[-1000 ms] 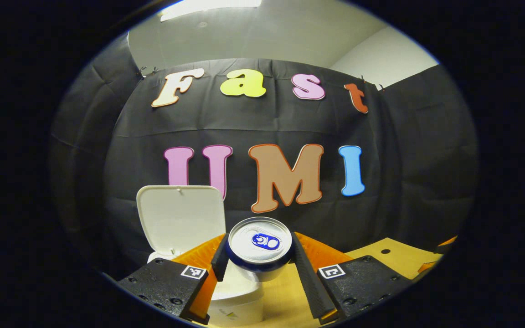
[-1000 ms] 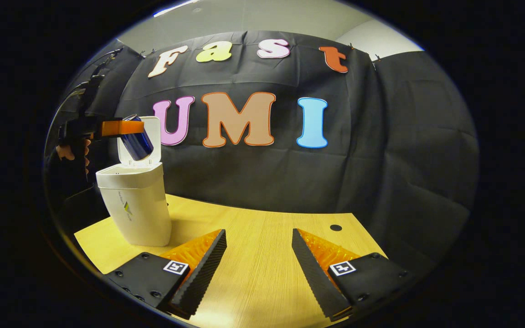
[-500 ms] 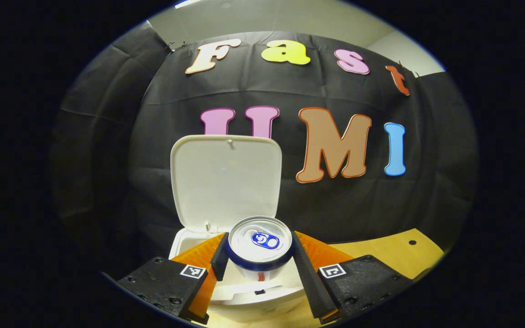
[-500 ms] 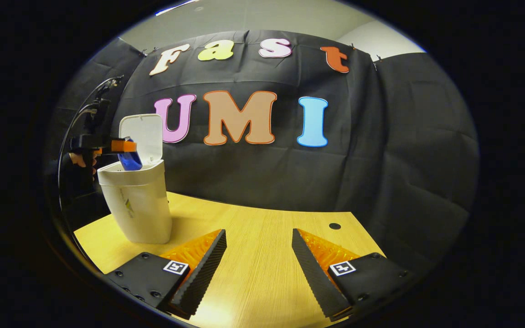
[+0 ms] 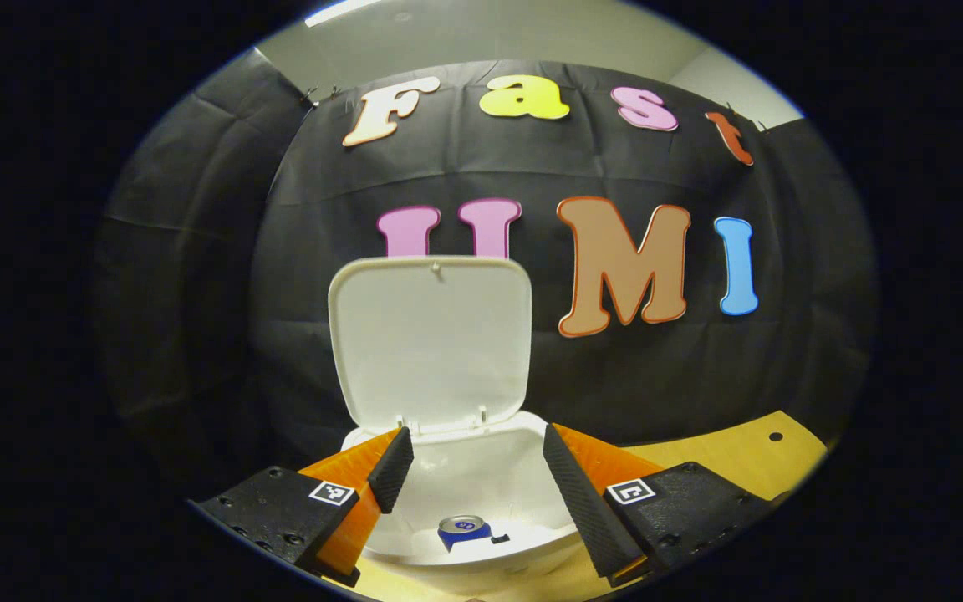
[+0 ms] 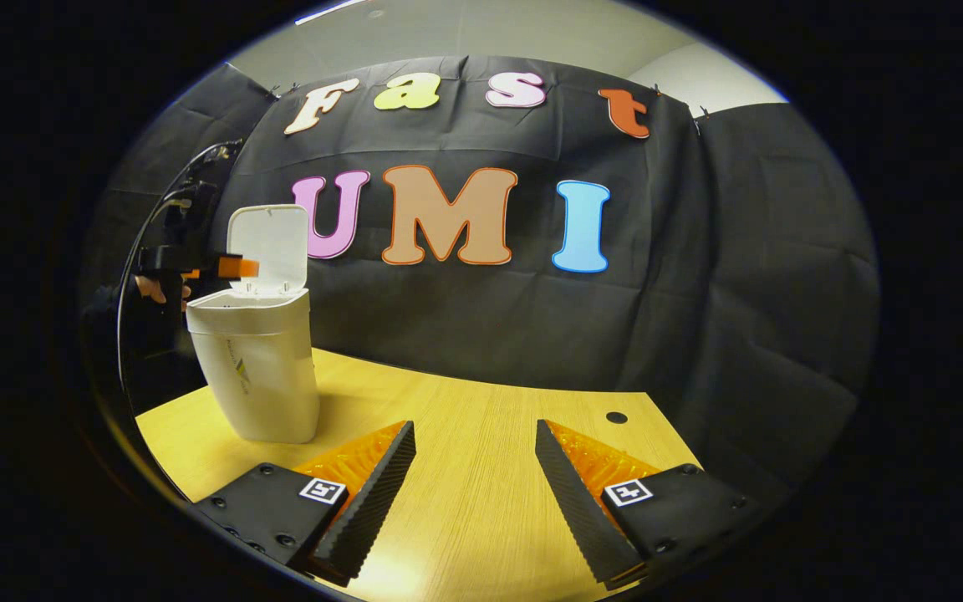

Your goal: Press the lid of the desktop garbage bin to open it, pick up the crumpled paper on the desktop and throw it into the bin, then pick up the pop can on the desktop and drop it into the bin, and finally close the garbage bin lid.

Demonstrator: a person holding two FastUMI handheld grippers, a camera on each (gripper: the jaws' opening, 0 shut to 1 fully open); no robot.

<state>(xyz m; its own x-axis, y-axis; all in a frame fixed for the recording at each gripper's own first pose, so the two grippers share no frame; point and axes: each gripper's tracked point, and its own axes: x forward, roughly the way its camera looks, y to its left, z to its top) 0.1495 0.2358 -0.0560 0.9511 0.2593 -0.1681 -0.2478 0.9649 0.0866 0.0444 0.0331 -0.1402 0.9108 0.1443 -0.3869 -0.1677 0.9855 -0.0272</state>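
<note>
Can [image 5: 462,528] inside bin [image 5: 481,560] | lid [image 5: 431,334] upright | left tongs [image 5: 469,456] spread | right tongs [image 6: 473,456] spread

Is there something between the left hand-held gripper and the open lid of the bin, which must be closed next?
Nothing visible does. The left hand-held gripper hangs open just above the bin's mouth, and the upright white lid stands directly ahead of it. The pop can lies low inside the garbage bin, beneath the lid's closing path.

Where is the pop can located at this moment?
In the left gripper view, the pop can lies at the bottom inside the open white garbage bin, seen between the spread fingers of the left gripper, below the raised lid.
</note>
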